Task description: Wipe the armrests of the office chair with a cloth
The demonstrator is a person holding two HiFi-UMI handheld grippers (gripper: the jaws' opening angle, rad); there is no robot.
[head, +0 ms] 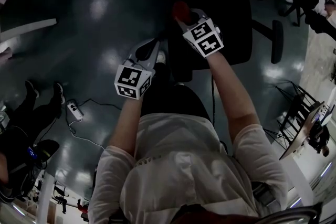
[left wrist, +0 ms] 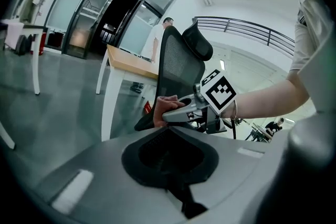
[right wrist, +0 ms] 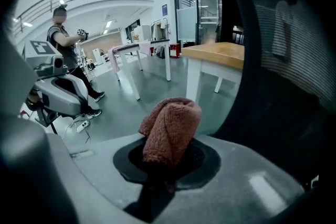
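1. Two tools are up, one per hand, both reaching forward over the floor [head: 94, 23] toward the chair [left wrist: 178, 65].
2. Right tool [right wrist: 168, 162]: jaws clamped on a red-brown cloth [right wrist: 170, 131]. The cloth is bunched and sticks up out of the jaws.
3. Left tool [left wrist: 170, 160]: jaws together, nothing in them.
4. Cloth position, from the left tool view: at the right tool's tip, against the dark armrest [left wrist: 144, 122] on the chair's near side, low beside the mesh back. It looks like contact. The head view is too dark to confirm.
5. In the head view the cloth is a red blob at the chair's left edge. The far armrest [head: 276, 42] is on the other side of the seat, well apart from both tools.
6. The left tool sits to the left of the right tool and nearer the person. It is apart from the chair and touches nothing.
7. The chair is black, with a headrest [left wrist: 198, 42] on top of the back.
8. A counter [left wrist: 131, 63] with a wood top and white legs stands just behind the chair.
9. The floor is glossy grey with light glare. A power strip [head: 73, 109] with its cable lies on it, left of the person.
10. The person wears a white shirt [head: 184, 165], forearms bare.
11. One bystander [right wrist: 63, 39] stands well off in the right tool view. Another bystander [left wrist: 164, 29] stands behind the counter by the glass doors.
12. A railing [left wrist: 247, 29] runs along an upper level in the background.
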